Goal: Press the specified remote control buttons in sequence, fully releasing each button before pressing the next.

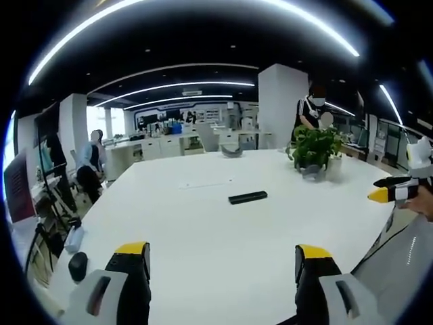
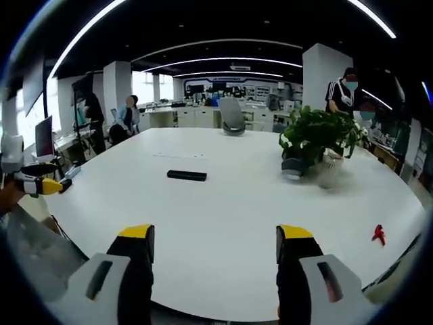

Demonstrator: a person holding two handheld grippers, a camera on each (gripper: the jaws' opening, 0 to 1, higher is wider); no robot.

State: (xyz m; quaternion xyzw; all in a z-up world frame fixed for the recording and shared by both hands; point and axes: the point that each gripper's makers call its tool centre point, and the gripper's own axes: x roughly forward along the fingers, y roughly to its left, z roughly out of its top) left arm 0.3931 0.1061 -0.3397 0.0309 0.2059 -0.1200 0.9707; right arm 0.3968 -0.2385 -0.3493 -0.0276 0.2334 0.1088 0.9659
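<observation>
The slim black rectangular remote control lies flat on the large white table, near the middle of the left gripper view and slightly right of centre; in the right gripper view it sits in the centre-left. Its long axis runs roughly across both frames, crosswise to the jaws' line of sight.

It lies well apart from both tools, far ahead of the tips, with bare tabletop between. By my reading neither side is clearly nearer, so the reach is a long one forward for either.

The left gripper has its yellow-tipped jaws spread wide with nothing between them. The right gripper likewise stands spread and holds nothing.

Beyond the remote, a green potted plant stands to the upper right, and a small red scrap lies at the table's right edge.
</observation>
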